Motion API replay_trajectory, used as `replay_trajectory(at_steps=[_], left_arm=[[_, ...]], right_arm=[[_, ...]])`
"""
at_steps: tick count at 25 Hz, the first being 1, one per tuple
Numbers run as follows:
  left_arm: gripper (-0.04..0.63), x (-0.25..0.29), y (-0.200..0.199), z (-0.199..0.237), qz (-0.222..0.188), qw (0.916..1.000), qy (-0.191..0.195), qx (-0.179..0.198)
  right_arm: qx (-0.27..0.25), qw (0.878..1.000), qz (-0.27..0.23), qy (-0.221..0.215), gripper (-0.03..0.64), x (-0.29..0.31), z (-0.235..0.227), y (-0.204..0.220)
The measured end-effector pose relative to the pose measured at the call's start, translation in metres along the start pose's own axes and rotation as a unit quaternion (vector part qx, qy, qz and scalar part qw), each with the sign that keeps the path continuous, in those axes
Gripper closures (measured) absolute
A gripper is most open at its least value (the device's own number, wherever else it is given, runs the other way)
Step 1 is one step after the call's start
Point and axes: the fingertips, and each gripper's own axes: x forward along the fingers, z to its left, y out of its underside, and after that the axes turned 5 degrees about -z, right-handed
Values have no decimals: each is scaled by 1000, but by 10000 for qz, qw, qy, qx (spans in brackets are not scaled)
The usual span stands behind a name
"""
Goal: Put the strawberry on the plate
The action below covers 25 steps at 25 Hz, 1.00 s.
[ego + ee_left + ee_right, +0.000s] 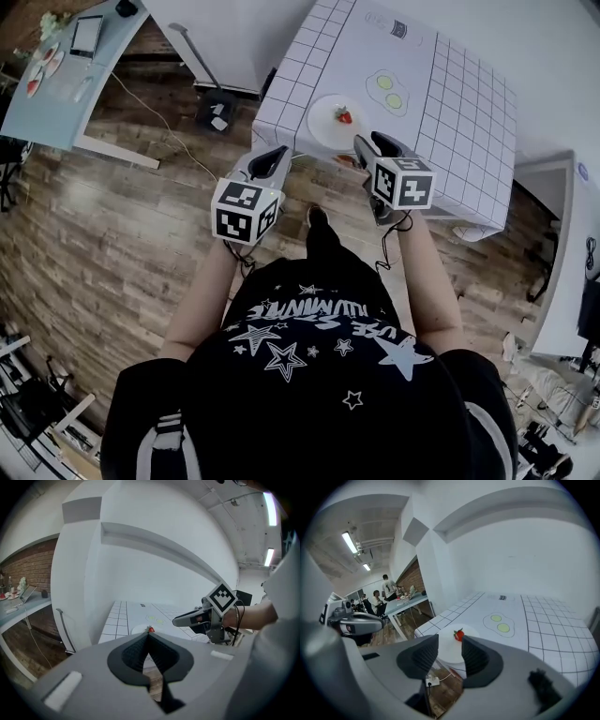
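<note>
A red strawberry [345, 116] lies on a white plate [323, 127] at the near edge of the grid-patterned table [459, 103]. Both grippers hang over the floor just in front of that edge, off the plate. My left gripper [275, 157] is shut and holds nothing; in its own view the left gripper [149, 639] has its jaws meeting, and the strawberry [150, 629] peeks over them. My right gripper [368, 146] is open and holds nothing. In the right gripper view, the strawberry [459, 634] and plate [446, 649] show through the gap of the right gripper [450, 652].
A fried-egg print [389, 91] marks the cloth beyond the plate. A power strip [217, 114] and cable lie on the wooden floor to the left. A grey desk [66, 75] stands far left, with people [386, 590] beside it. A white wall runs behind the table.
</note>
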Motion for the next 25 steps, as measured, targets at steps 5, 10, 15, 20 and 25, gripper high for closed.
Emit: replay_trajectory(at_steps=[5, 10, 15, 20, 25], left_arm=[[586, -27, 2, -9, -53, 9998, 173, 46], [586, -38, 2, -29, -31, 9993, 369, 66], [586, -58, 10, -45, -84, 9985, 532, 25], [586, -67, 23, -54, 64, 9977, 644, 208], [586, -68, 23, -73, -21, 9962, 860, 127]], right_arm=[[172, 9996, -6, 205, 455, -23, 14, 11], [243, 9995, 95, 166, 492, -37, 24, 24], [295, 9995, -5, 120, 527, -57, 52, 39], [544, 9981, -44, 268, 577, -76, 70, 53], [736, 9961, -199, 440, 600, -102, 70, 58]])
